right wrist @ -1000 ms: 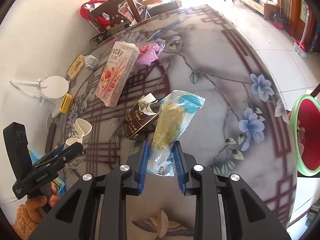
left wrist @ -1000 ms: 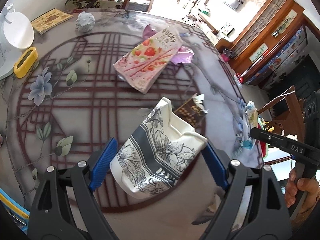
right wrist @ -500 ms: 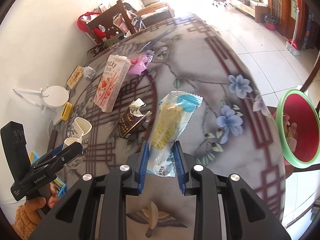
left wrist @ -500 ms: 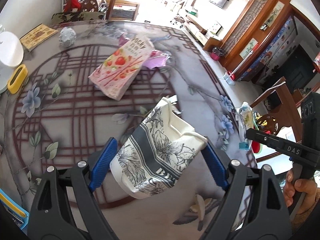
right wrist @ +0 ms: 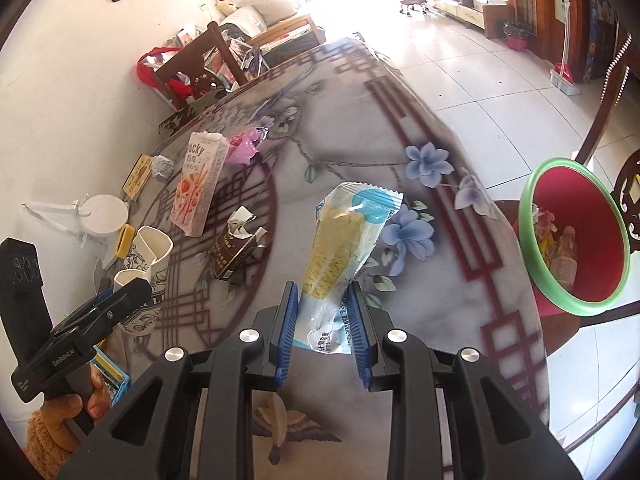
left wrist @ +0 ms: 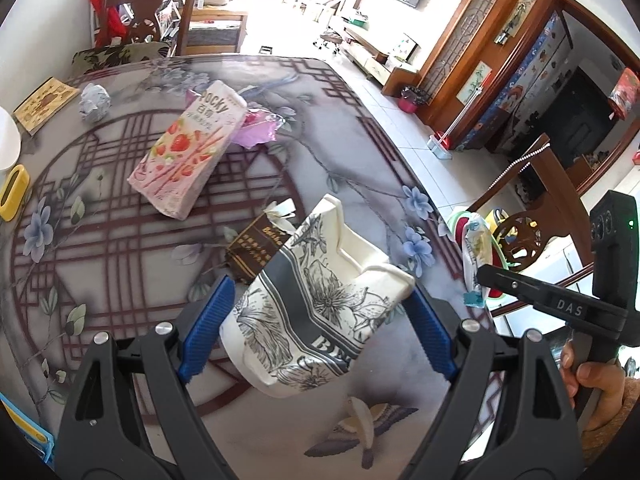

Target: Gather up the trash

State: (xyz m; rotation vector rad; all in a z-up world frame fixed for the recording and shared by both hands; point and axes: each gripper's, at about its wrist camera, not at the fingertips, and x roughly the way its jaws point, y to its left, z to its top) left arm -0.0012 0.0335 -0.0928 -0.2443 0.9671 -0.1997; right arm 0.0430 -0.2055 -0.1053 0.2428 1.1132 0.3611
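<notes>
Cup (left wrist: 320, 304) white w/ grey floral; bin (right wrist: 576, 240) red, green rim.

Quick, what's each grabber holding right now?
Left gripper: closed on the crushed paper cup.
Right gripper: closed on the snack wrapper.

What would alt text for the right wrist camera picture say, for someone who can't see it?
The right gripper clamps a clear snack wrapper with a blue top above a flower-patterned table. Right of the table's edge stands a red bin with a green rim, already holding some trash. A Pocky box and a torn brown packet lie on the table.
</notes>
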